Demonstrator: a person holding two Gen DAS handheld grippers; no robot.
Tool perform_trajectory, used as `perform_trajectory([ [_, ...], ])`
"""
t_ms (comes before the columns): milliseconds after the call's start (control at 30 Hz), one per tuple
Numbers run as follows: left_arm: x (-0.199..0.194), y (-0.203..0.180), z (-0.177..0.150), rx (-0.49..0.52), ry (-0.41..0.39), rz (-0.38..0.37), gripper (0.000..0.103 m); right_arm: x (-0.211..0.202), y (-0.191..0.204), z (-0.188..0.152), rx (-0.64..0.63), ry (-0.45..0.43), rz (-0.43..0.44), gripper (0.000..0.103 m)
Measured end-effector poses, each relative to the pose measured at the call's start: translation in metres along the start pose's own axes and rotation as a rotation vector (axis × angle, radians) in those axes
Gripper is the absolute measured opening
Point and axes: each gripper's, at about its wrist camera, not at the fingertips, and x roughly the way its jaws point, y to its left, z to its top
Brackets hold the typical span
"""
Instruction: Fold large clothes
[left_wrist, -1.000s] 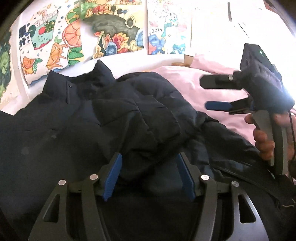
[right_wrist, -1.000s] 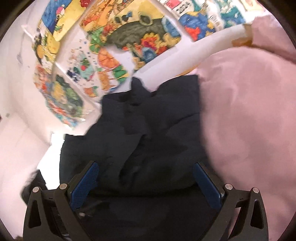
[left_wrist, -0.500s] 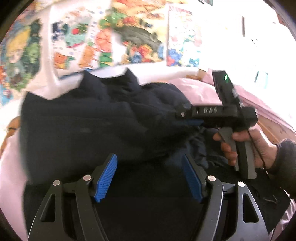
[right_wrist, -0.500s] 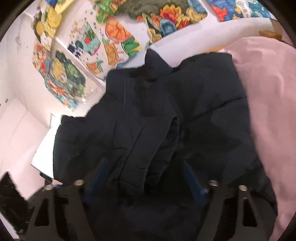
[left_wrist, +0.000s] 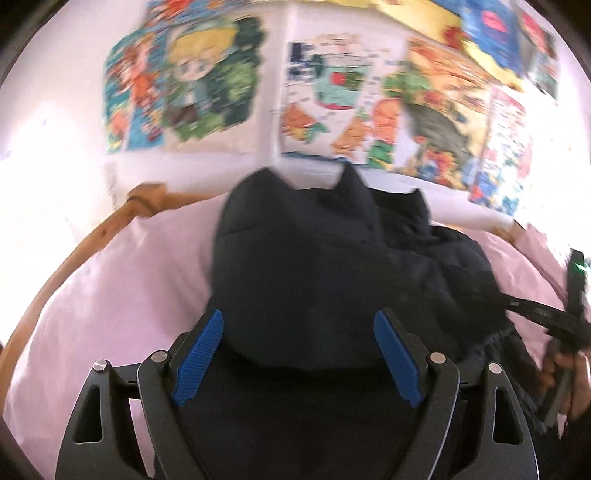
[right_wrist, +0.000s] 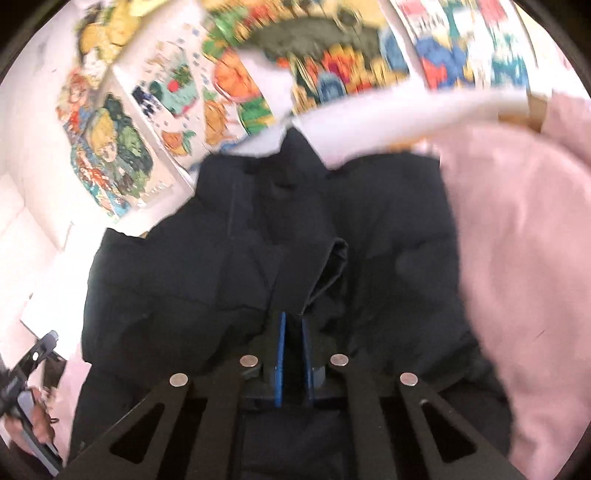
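1. Two grippers are over one dark navy padded jacket (right_wrist: 258, 258), which lies spread on a pink bed cover (right_wrist: 524, 258).
2. The right gripper (right_wrist: 292, 325) has its blue pads (right_wrist: 281, 354) pressed together, pinching a fold of the jacket's fabric right at the tips; the cloth bunches up just ahead of them.
3. Ahead of the right gripper the jacket's collar (right_wrist: 295, 155) points toward the wall; pink cover fills the space off to its right.
4. The left gripper (left_wrist: 297, 354) is spread wide and its jaws are opening; the jacket (left_wrist: 332, 266) lies between and ahead of the blue pads (left_wrist: 199, 354), but they don't press on it.
5. To the left of the left gripper runs a curved wooden bed rail (left_wrist: 110, 229), with bare pink cover (left_wrist: 122, 288) between rail and jacket.
6. Far to its right, blurred, a hand (left_wrist: 569, 373) grips the other tool at the jacket's edge.
7. Beyond both grippers, colourful drawings (left_wrist: 332, 103) hang on the white wall.
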Motion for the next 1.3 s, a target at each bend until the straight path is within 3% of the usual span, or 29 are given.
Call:
perform_trajectory([
  [233,0.013,0.027,0.001,-0.094,0.069,0.045,0.079,-0.036,-0.016,0.009,0.014,-0.089,-0.065,0.008],
  [400,0.034,0.034,-0.002,-0.087,0.111,0.089,0.079,-0.041,-0.038,0.006,0.054,-0.079,-0.100,0.008],
  [733,0.099,0.031,-0.027,0.028,0.227,0.191,0.081,0.003,-0.040,-0.023,-0.105,0.023,-0.269,0.009],
  [1033,0.115,0.040,-0.045,0.043,0.233,0.194,0.098,0.033,-0.039,-0.043,-0.204,0.096,-0.364,0.014],
  [1300,0.109,0.042,-0.047,0.038,0.224,0.183,0.101,0.032,-0.037,-0.045,-0.221,0.093,-0.385,0.015],
])
